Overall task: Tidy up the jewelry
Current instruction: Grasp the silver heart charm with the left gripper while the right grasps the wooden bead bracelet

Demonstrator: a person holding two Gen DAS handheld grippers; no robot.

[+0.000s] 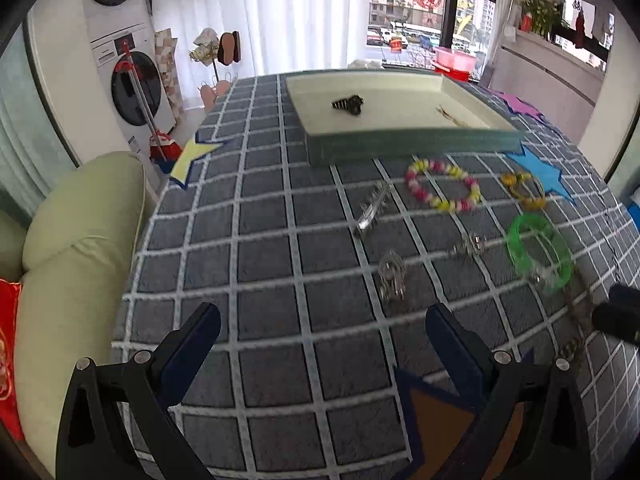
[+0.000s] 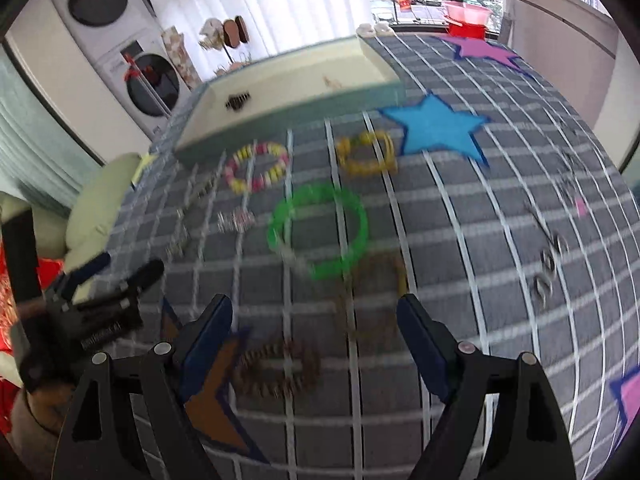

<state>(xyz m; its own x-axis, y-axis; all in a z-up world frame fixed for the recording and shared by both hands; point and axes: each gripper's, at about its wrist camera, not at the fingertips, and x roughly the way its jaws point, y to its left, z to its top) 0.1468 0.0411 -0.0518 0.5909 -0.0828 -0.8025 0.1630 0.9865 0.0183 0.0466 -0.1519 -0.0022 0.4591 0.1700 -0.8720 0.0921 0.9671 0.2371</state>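
Beside the tray (image 1: 400,144), hair clip (image 1: 370,212) lies diagonally.

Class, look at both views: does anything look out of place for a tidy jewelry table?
Yes. The tray holds only a dark piece and a thin clip, while the green bangle and beaded bracelet lie loose on the checked cloth.

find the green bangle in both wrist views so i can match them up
Left wrist view: the green bangle lies at the right, on the checked cloth, below the yellow bracelet.
Right wrist view: the green bangle lies near the middle, ahead of the open right gripper.
Shared landmark: the blue star on the cloth, beside the tray.
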